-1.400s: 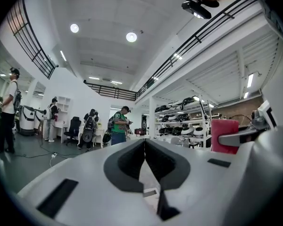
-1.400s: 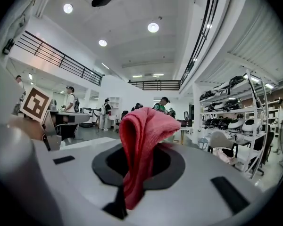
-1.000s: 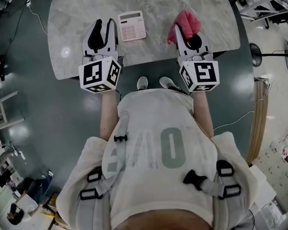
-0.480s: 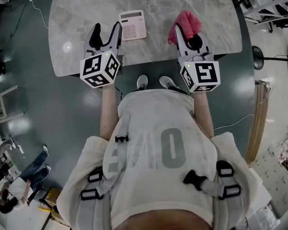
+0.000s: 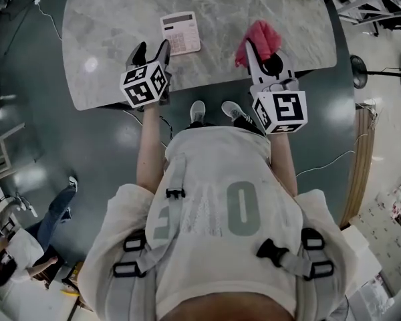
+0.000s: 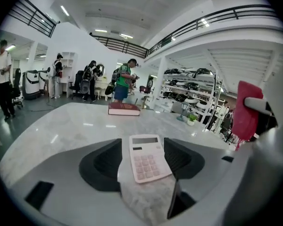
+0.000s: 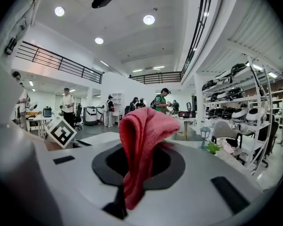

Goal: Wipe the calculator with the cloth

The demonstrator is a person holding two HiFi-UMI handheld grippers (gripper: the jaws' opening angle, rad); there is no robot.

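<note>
One grey marbled table [image 5: 107, 25] fills the far part of the head view, and on it lies one pale calculator [image 5: 180, 33], keys up, flat on the top toward the near edge and left of the middle. Two grippers are held over the near edge, each with one cube of square markers at its near end, the left cube [image 5: 146, 85] tilted and the right cube [image 5: 281, 111] facing up. The left gripper [image 5: 152, 47] has its two jaws standing wide apart with nothing pressed between the pads; in the left gripper view the calculator [image 6: 148, 158] shows in the gap ahead, resting on the stone, and in the head view the jaw on the right comes just beside the calculator's left edge, though whether it touches I cannot tell. The right gripper [image 5: 262, 53] is clamped on the one red cloth [image 5: 259, 37], held up well to the right of the calculator and apart from it; in the right gripper view the cloth [image 7: 141, 145] bunches above the closed jaws and hangs down between them. Farther off on the table are one dark red book [image 6: 124, 108] lying flat and one small potted plant [image 7: 213, 148] at the far right. Two light shoes [image 5: 198, 112] show below the table edge between the grippers. At least four people [image 6: 2, 74] stand in the hall beyond the table
</note>
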